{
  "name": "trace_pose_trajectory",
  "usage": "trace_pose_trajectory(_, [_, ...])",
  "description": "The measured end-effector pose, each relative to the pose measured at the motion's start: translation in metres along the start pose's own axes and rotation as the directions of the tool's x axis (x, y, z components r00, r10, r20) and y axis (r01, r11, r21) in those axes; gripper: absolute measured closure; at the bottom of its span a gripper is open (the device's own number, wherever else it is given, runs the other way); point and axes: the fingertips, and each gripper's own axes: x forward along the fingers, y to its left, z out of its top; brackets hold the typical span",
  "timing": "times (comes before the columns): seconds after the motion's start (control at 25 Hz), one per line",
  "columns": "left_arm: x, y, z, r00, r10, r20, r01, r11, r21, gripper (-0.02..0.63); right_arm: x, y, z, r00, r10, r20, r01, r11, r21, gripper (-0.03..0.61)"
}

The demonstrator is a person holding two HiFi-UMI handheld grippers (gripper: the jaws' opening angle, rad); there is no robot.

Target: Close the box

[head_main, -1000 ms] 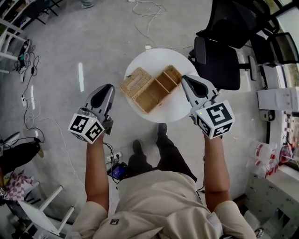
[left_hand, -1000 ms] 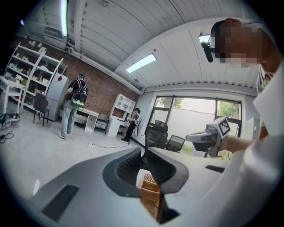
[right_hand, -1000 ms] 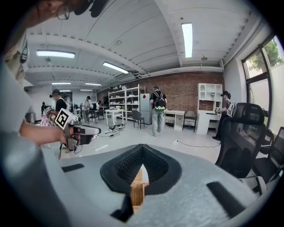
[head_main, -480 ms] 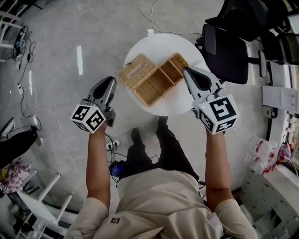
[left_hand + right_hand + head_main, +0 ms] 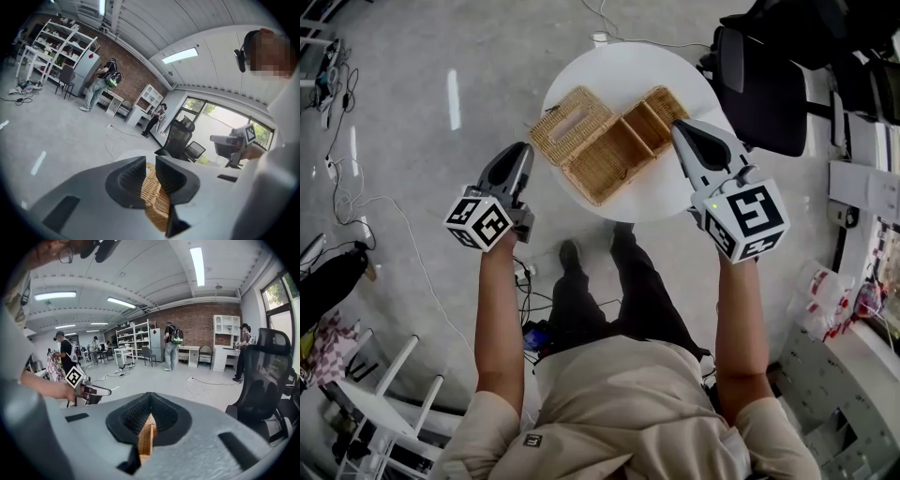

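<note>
A woven wicker box lies open on the round white table, its flat lid folded out to the left. A smaller wicker section sits at its right. My left gripper hangs shut just off the table's left edge, close to the lid's corner and holding nothing. In the left gripper view the wicker shows beyond its jaws. My right gripper is shut at the box's right end. Its own view shows a wicker edge beyond the closed tips.
A black office chair stands right of the table. Cables trail over the grey floor at left. The person's shoes are under the table's near edge. White furniture sits at lower left, and people stand far off by shelves.
The table and box sit higher in the head view than before. The left gripper has edged closer to the lid's corner. The right gripper stays at the box's right end.
</note>
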Motion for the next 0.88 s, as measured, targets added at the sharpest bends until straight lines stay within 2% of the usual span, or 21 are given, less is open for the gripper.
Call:
trace_pose_trajectory(0.32, [0.017, 0.037, -0.048, 0.999, 0.037, -0.039, -0.04, 0.995, -0.095, 0.569, 0.021, 0.001, -0.029, 0.999, 0.014, -0.032, -0.014, 1.0, 0.007, 0.584])
trace_pose_trajectory(0.44, [0.023, 0.051, -0.063, 0.998, 0.048, -0.05, -0.055, 0.988, -0.141, 0.523, 0.028, 0.001, -0.035, 0.999, 0.021, -0.04, -0.021, 1.0, 0.005, 0.584])
trace_pose_trajectory(0.64, [0.031, 0.07, -0.087, 0.996, 0.06, -0.059, -0.072, 0.97, -0.232, 0.474, 0.037, 0.0, -0.045, 0.998, 0.026, -0.053, -0.025, 1.0, 0.005, 0.584])
trace_pose_trajectory(0.88, [0.04, 0.076, -0.102, 0.999, 0.018, -0.035, -0.028, 0.939, -0.343, 0.446, 0.045, -0.001, -0.055, 0.997, 0.023, -0.068, -0.023, 1.0, 0.005, 0.584])
